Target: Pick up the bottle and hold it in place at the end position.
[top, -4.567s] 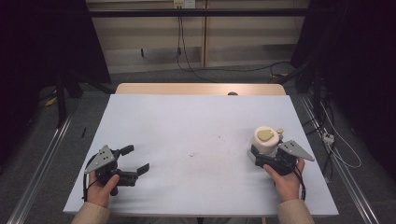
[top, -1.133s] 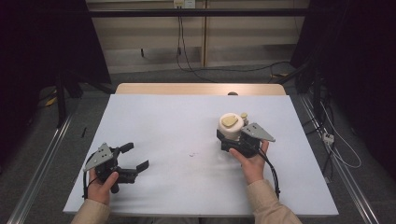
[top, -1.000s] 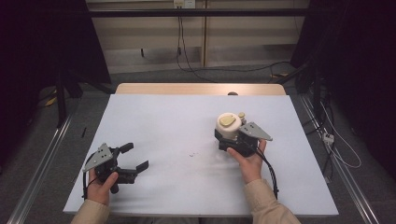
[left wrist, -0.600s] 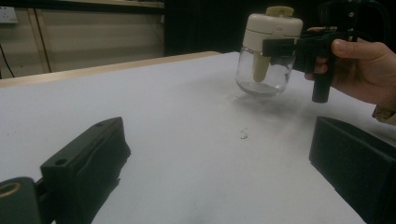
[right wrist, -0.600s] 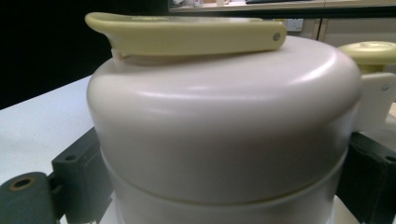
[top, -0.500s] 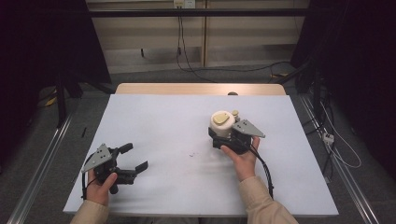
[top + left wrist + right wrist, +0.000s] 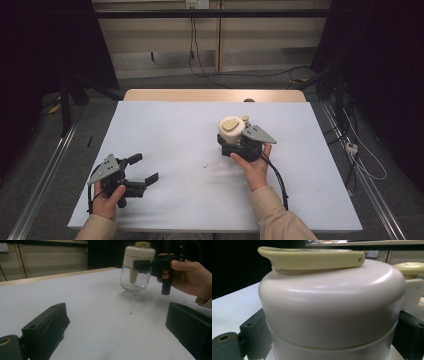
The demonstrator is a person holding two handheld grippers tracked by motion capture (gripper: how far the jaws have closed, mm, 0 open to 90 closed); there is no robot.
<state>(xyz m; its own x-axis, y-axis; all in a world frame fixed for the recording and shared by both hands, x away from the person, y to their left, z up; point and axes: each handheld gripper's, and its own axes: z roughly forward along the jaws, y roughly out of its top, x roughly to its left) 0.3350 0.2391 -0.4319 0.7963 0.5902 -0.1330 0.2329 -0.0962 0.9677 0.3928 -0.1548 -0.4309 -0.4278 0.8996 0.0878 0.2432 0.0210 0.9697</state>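
A clear glass jar [image 7: 231,131] with a cream lid and a pale yellow flip lever sits between the jaws of my right gripper [image 7: 228,143], which is shut on it just below the lid. In the left gripper view the jar [image 7: 137,265] hangs slightly above the white table [image 7: 180,125], with its shadow underneath. The jar's lid [image 7: 332,307] looms close in the right gripper view, with a dark jaw on either side. My left gripper [image 7: 145,168] rests near the table's front left, open, with nothing between its jaws.
A small dark speck [image 7: 205,165] lies on the table [image 7: 95,297] between the two grippers. A wooden strip [image 7: 215,95] runs along the far edge. Cables [image 7: 280,185] trail from the right gripper toward the front.
My right gripper has carried the jar from the table's right side leftward and away from the person, toward the middle. The left gripper has stayed put.
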